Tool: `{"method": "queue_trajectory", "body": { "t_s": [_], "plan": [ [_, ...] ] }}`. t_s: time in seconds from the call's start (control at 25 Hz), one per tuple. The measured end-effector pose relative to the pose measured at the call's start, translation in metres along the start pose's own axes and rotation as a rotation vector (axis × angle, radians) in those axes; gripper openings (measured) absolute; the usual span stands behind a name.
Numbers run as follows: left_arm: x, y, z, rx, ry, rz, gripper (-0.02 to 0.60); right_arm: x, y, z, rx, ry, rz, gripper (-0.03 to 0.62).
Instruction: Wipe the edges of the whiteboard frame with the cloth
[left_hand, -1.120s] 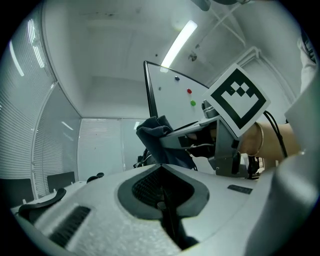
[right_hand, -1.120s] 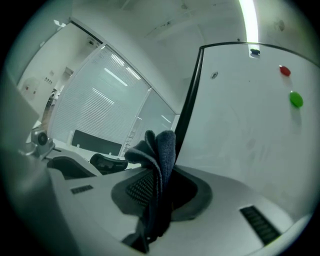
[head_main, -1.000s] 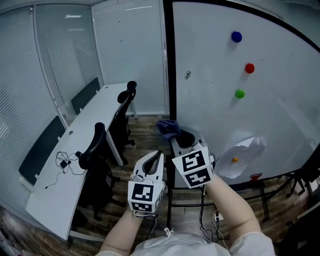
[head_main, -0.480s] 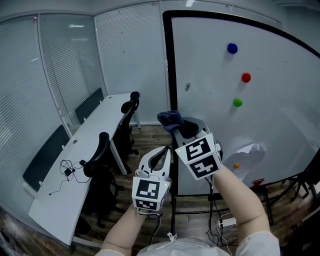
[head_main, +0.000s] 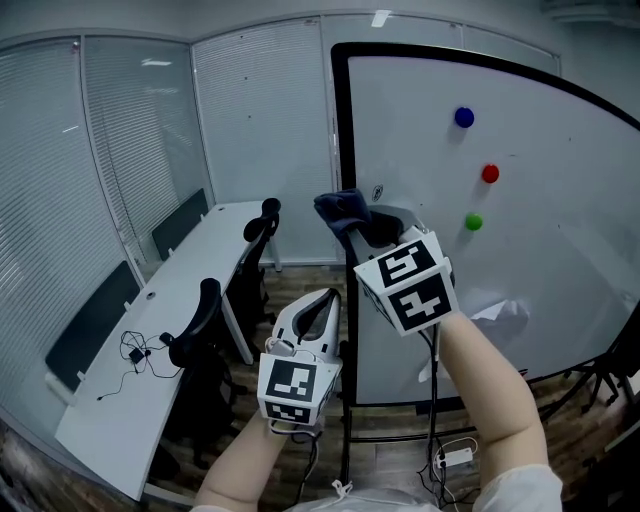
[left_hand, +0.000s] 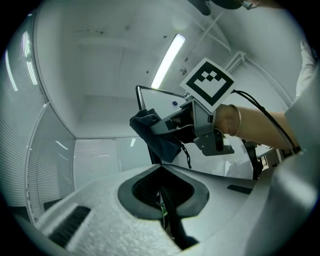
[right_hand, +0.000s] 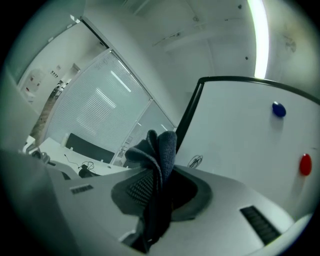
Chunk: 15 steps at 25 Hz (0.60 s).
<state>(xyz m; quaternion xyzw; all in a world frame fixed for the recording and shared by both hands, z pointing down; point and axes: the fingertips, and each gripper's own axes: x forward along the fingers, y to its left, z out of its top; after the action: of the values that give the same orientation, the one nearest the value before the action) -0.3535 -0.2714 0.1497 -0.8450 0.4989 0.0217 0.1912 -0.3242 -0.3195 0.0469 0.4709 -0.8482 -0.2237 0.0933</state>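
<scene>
**Right claw** (head_main: 352, 222): clamped tight on a dark blue crumpled fabric cloth (head_main: 338, 207). The right gripper view shows the fabric pinched between both jaws, with a bunch standing out past the tips.

**Cloth position:** held up in front of the person, at the left upright of the thin black whiteboard frame (head_main: 338, 130), roughly at mid-height. In the head view the cloth overlaps that edge, but contact cannot be confirmed.

**Left claw** (head_main: 322, 300): jaws closed together, nothing between them. It sits lower and nearer than the right claw, just to its left, and apart from the board.

**Board surface:** a round blue magnet (head_main: 464, 117), a round red magnet (head_main: 489, 174) and a round green magnet (head_main: 473, 221) sit on the right part, well apart from the cloth.

**Surroundings:** on the left stands a long white tabletop (head_main: 150, 340), with black office chairs (head_main: 205, 320) just beside it.
</scene>
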Motion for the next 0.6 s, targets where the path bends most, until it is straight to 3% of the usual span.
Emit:
{"method": "queue_trajectory", "body": {
  "t_s": [0.6],
  "plan": [
    [0.012,0.012,0.051,0.048,-0.022,-0.017,0.017,0.008,-0.042,0.077,0.023,-0.001,-0.039,0.071]
  ]
}}
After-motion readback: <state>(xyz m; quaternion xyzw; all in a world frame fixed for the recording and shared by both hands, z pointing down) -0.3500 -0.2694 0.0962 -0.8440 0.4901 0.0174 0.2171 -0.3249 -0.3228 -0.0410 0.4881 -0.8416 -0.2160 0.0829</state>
